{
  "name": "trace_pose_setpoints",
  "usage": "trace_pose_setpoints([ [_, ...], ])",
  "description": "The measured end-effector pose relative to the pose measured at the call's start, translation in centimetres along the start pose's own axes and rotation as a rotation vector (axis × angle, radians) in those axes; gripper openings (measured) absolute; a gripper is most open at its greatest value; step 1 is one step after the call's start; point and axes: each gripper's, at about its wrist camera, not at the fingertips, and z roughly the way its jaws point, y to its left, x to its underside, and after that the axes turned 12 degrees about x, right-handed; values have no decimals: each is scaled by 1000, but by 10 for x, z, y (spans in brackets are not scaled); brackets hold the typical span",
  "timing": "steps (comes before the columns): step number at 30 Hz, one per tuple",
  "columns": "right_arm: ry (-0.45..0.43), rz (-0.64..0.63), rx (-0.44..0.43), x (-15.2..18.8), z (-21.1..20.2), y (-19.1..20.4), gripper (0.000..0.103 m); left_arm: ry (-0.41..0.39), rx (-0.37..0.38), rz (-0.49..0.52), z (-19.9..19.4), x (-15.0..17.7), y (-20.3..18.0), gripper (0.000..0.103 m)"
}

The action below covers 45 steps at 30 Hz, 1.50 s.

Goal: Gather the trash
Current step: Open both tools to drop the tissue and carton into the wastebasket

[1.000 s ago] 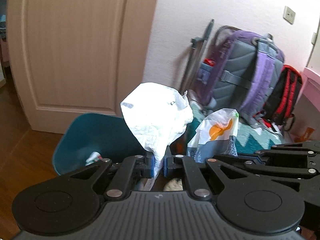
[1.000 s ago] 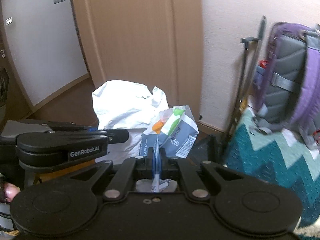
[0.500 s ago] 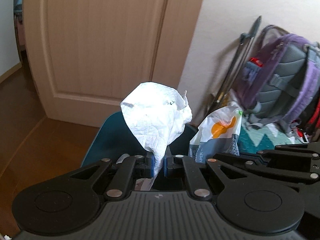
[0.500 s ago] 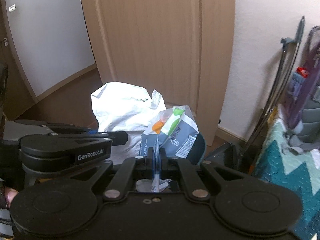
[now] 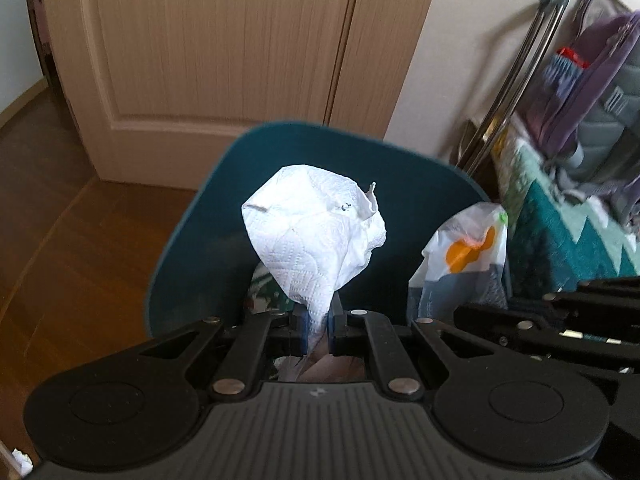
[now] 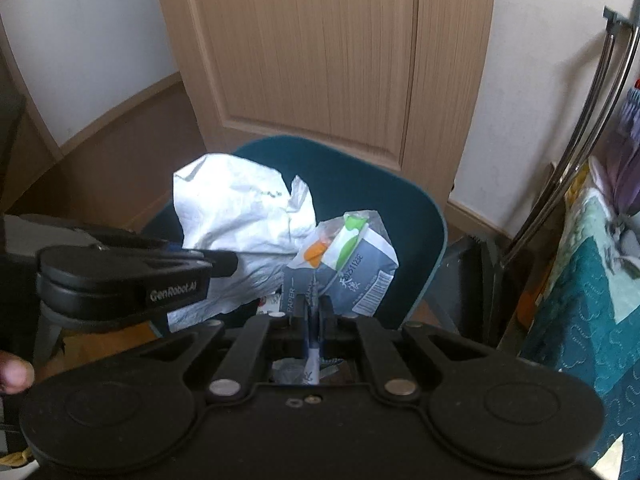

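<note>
Trash rides over the teal bin (image 5: pixel 192 240) so both pieces drop in: my left hand-held gripper (image 5: pixel 316 322) pinches the tissue (image 5: pixel 316 236), my right hand-held gripper (image 6: pixel 314 316), jaws just easing apart, grips the carton (image 6: pixel 344 268).

tissue (image 5: pixel 316 236): embossed paper | bin (image 5: pixel 192 240): smooth plastic | door (image 5: pixel 224 40): matt wood

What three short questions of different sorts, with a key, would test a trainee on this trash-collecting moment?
1. True or false: the left hand-held gripper holds a crumpled paper towel.
2. The right hand-held gripper grips: A) a bottle B) a flattened paper carton C) nothing.
3. Fill in: both items are over the open teal ____.

Key: 1 true; 2 B; 3 bin.
</note>
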Motion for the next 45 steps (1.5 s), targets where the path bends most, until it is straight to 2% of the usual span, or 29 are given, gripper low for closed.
trace_pose_setpoints([
  [4,21,1,17,-2,6,0,16,25,-17,-17,8,5,8,9],
  [9,37,10,26,-3,9,0,18,47,-23,-23,21,2,7,10],
  [15,41,17,18,-5,-4,1,23,45,-19,-28,15,4,5,15],
  [17,44,23,9,-4,-8,0,27,42,-10,-30,12,5,3,32],
  [18,46,26,4,-3,-10,-2,29,37,-10,-29,8,5,1,37],
  [19,45,29,2,-2,-13,-2,35,30,-9,-28,5,6,-1,47],
  [20,43,34,0,-2,-16,-4,37,22,-7,-26,2,6,-3,55],
  [27,9,66,-7,5,-54,-12,38,-9,10,3,-29,7,-22,55],
  [33,-26,94,-18,13,-92,-24,41,-42,30,36,-63,15,-47,60],
  [40,-74,91,-17,30,-138,-36,53,-77,72,74,-102,26,-81,60],
  [45,-104,113,-14,45,-170,-50,55,-105,105,97,-128,36,-105,71],
])
